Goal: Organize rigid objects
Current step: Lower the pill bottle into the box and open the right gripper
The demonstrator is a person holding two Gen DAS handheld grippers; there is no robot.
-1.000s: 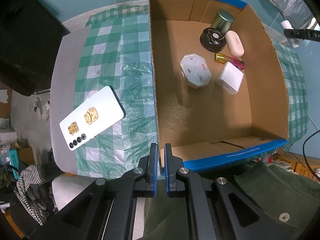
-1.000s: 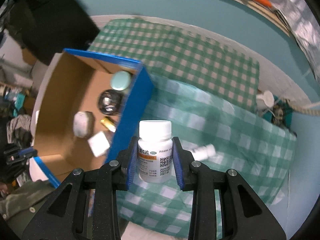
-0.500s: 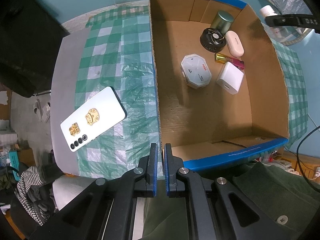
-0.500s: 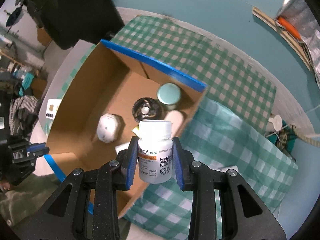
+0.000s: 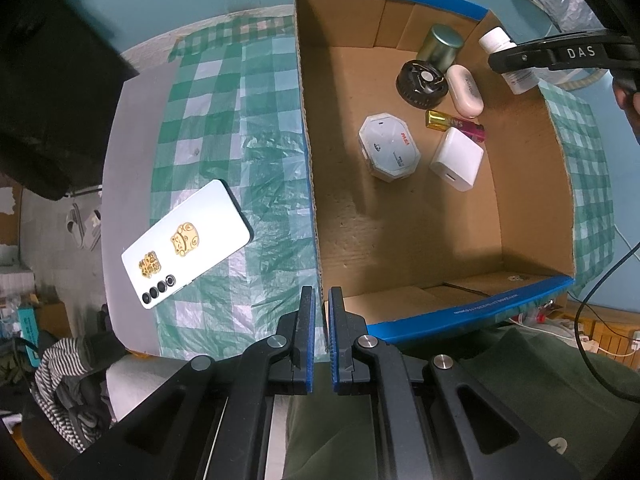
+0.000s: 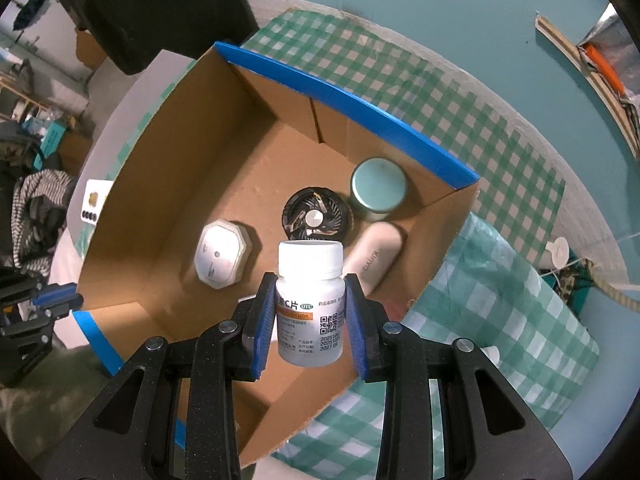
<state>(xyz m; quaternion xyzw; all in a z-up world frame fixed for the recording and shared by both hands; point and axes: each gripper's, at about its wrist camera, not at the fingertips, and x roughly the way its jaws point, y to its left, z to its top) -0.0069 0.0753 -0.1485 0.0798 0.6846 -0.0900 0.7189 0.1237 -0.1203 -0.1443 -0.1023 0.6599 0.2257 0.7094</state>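
Your right gripper [image 6: 311,312] clamps a white pill bottle [image 6: 310,300] upright over the open cardboard box [image 6: 168,184], above a round fan [image 6: 316,216], a white case [image 6: 374,258] and an octagonal pillbox [image 6: 222,254]. Your left gripper [image 5: 319,308], jaws pinched together on nothing, hangs at the box's near corner, with a white phone [image 5: 186,244] lying on the checked cloth [image 5: 248,128] beside the box.

The bench [image 5: 132,128] is covered by a checked cloth [image 5: 240,100], on which a cardboard box [image 5: 532,184] and a phone [image 5: 186,244] are laid.
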